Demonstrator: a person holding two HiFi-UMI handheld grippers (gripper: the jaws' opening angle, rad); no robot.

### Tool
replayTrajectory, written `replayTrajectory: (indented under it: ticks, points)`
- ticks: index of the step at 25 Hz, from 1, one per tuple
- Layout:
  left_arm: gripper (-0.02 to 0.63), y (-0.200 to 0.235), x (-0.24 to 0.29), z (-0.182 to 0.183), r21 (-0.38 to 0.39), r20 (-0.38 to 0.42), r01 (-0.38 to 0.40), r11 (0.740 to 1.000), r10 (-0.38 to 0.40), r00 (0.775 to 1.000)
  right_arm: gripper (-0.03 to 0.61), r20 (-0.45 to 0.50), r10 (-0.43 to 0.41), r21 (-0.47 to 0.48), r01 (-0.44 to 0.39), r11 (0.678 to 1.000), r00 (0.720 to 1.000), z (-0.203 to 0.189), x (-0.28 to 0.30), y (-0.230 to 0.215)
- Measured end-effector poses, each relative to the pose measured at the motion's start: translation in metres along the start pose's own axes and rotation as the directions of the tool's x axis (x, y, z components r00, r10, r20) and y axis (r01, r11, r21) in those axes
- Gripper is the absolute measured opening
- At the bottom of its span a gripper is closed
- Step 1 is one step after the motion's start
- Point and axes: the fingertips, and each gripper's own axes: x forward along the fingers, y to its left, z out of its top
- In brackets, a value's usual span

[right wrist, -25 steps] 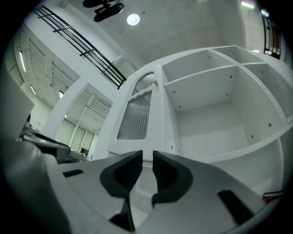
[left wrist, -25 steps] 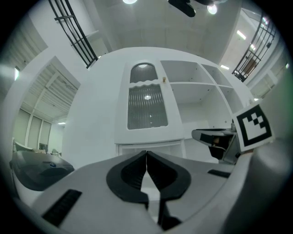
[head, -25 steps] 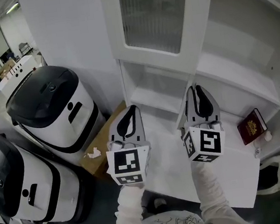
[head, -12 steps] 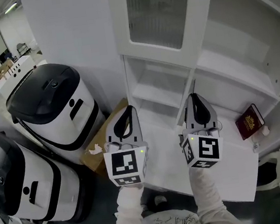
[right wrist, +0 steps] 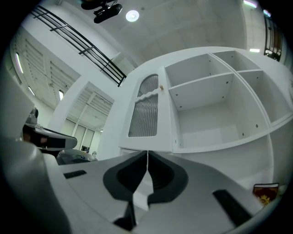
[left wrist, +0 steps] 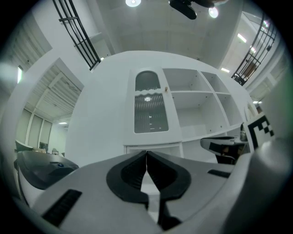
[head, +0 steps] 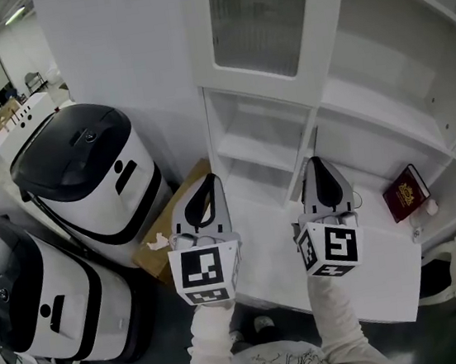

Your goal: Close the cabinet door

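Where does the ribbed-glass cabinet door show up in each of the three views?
Head view: ribbed-glass door at top centre.
Left gripper view: the door at centre.
Right gripper view: the door just left of centre.
Shared landmark: open shelves directly to its right in all three.

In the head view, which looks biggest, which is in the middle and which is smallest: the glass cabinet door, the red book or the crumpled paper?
1. glass cabinet door, by far the biggest, even though the picture's top edge cuts it off
2. red book
3. crumpled paper, the smallest
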Motion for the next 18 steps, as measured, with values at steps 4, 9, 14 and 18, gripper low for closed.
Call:
replayTrajectory:
  ticks: [4, 9, 14, 18]
  points:
    - [0.004, 0.0, -0.0028, 0.0007, 0.004, 0.001, 0.005, 1.0, -0.005, 1.0, 0.006, 0.0, -0.004, 0.002, 0.004, 1.0, 1.0, 0.0019, -0.0026, 0.0015]
    - [0.005, 0.0016, -0.0061, 0.0012, 0.007, 0.004, 0.008, 1.0, -0.008, 1.0, 0.006, -0.001, -0.008, -0.001, 0.008, 1.0, 1.0, 0.0034, -0.0056, 0.0029]
    - [0.005, 0.0014, -0.0072, 0.0014, 0.007, 0.003, 0.011, 1.0, -0.011, 1.0, 0.006, -0.008, -0.008, 0.001, 0.008, 1.0, 1.0, 0.0021, -0.0063, 0.0039]
    - [0.004, 0.0026, -0.0077, -0.0007, 0.012, -0.007, 0.005, 1.0, -0.005, 1.0, 0.006, -0.012, -0.004, -0.001, 0.004, 1.0, 1.0, 0.0018, -0.006, 0.0049]
